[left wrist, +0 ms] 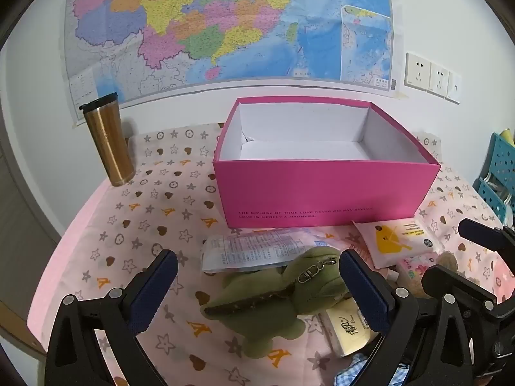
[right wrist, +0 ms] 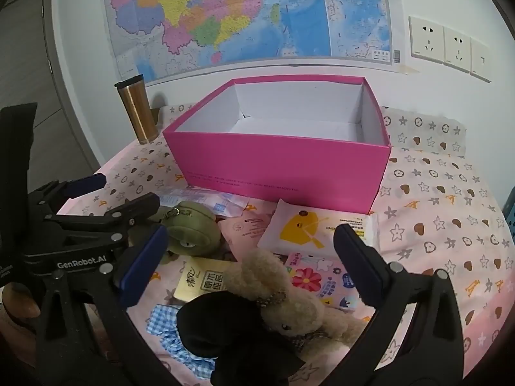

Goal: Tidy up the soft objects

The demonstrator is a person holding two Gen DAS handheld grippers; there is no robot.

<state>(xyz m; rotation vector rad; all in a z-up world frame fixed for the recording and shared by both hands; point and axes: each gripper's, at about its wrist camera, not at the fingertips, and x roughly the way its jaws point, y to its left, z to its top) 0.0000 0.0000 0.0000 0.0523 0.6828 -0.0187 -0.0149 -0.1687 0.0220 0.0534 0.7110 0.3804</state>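
Observation:
An open pink box (left wrist: 322, 189) (right wrist: 280, 160) with a bare white inside stands on the patterned cloth. In front of it lies a heap of soft things. A green plush toy (left wrist: 273, 302) (right wrist: 193, 231) lies under my left gripper (left wrist: 257, 259) (right wrist: 119, 191), whose jaws stand wide open and apart from it. A beige plush rabbit (right wrist: 289, 302) rests on a black cloth (right wrist: 225, 331) under my right gripper (right wrist: 251, 231) (left wrist: 450, 251), also wide open and holding nothing. A white-and-yellow tissue pack (left wrist: 396, 238) (right wrist: 309, 228) lies against the box.
A gold tumbler (left wrist: 109, 141) (right wrist: 138, 112) stands at the back left by the wall. More packs lie in the heap: floral (right wrist: 322, 280), yellow (right wrist: 199, 280), pink (right wrist: 248, 228), plus a blue gingham cloth (right wrist: 164, 321). A blue crate (left wrist: 499, 173) sits off the right edge.

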